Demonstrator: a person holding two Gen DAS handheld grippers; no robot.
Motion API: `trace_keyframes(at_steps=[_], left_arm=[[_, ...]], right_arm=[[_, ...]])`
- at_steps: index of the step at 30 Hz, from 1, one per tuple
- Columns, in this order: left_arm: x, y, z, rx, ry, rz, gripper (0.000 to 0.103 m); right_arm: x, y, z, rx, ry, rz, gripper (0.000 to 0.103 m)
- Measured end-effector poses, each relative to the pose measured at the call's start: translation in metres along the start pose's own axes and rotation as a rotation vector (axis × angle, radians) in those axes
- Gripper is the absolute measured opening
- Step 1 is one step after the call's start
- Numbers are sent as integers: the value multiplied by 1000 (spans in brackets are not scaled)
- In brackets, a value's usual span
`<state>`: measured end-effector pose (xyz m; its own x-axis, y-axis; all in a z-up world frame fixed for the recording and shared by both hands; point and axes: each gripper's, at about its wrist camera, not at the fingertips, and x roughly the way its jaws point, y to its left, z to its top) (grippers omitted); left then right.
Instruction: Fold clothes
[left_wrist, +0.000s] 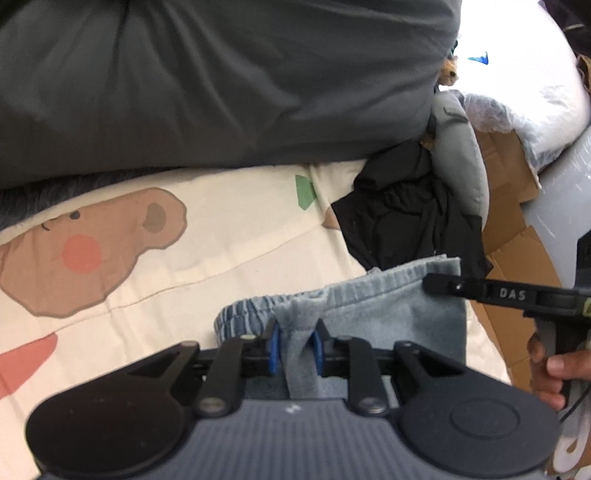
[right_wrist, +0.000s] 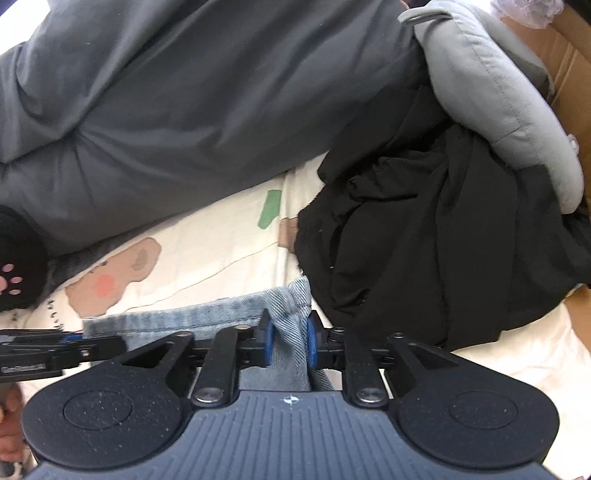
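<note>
Light-blue garment (left_wrist: 388, 306) spread on bed sheet (left_wrist: 229, 236), black clothes (left_wrist: 410, 221) at 1 o'clock. Waistband clamped by left gripper (left_wrist: 295, 345) and right gripper (right_wrist: 288, 341) fingers. Fold step judged underway; even lift-and-carry needed next.

Bedding: dark grey duvet (left_wrist: 221, 81) heaped over cream bear-print sheet (left_wrist: 229, 236)
Beside bed: cardboard (left_wrist: 513, 229), grey cushion (right_wrist: 491, 88)
</note>
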<state>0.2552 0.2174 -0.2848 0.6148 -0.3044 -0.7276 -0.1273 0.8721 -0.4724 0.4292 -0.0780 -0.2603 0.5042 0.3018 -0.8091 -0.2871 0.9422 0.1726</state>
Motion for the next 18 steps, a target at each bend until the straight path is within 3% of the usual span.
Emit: trace_keyframes(at_steps=[4,9,18], left_arm=[[-18,4,6,-24,-31,20,30],[-35,-4,13,29,-38,11,19],[-31,-34,8,118,-20,-5,18]], right_arm=[[-22,3,0,0,-79,-26,35],[-43,14,-2,-29,-138,-61,35],[-36,51,-7,-111,-51,8,35]])
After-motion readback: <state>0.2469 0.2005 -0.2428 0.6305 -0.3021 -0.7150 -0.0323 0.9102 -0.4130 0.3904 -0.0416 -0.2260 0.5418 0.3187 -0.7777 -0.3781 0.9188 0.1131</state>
